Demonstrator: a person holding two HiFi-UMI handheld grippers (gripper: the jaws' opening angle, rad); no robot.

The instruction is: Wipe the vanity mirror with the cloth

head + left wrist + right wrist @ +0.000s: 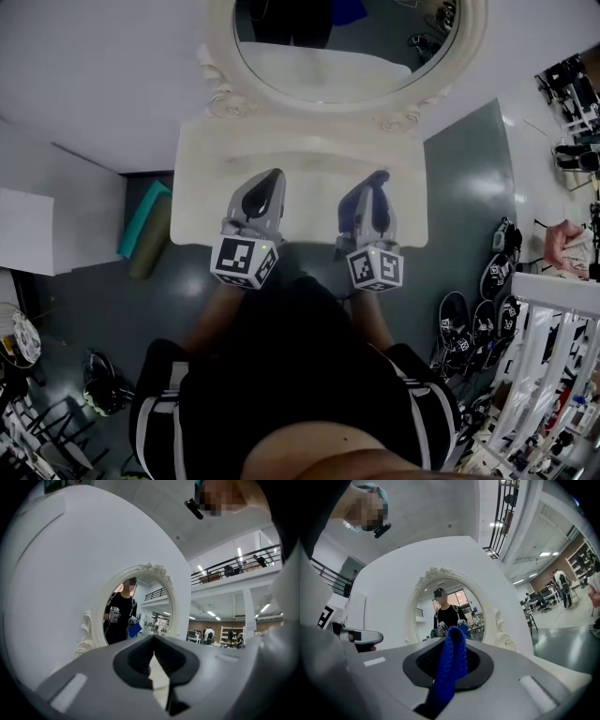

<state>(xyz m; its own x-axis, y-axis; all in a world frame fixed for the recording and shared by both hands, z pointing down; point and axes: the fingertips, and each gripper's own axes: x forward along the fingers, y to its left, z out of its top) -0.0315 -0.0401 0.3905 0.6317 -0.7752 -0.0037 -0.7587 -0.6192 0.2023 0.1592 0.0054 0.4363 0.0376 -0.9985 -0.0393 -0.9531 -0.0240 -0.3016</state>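
The vanity mirror [342,52] stands straight ahead of both tongs, at the far edge of the white tabletop [300,155]. The bare depth of that tabletop lies between the tips and the glass. In both gripper views the mirror [450,604] is an oval set on end in a carved white frame, so its long axis runs up and down. The right tongs [375,183] are closed on a blue cloth [451,665]. A fold of it is pinched between the pads and pokes up past the tips, and the rest hangs down behind them. The left tongs [270,180] are closed tip to tip with nothing between them. Only a sliver of white tabletop shows through the notch behind the pads. The two sit side by side over the near half of the tabletop, about level with each other and pointing at the mirror. Neither is clearly nearer the glass, but the right tongs line up more squarely with the oval's middle, while the left tongs [153,639] see the mirror [136,606] off to one side. My judgement is that the coming move is a forward and upward reach with the cloth-bearing right tongs [452,641], and the wiping has not started.
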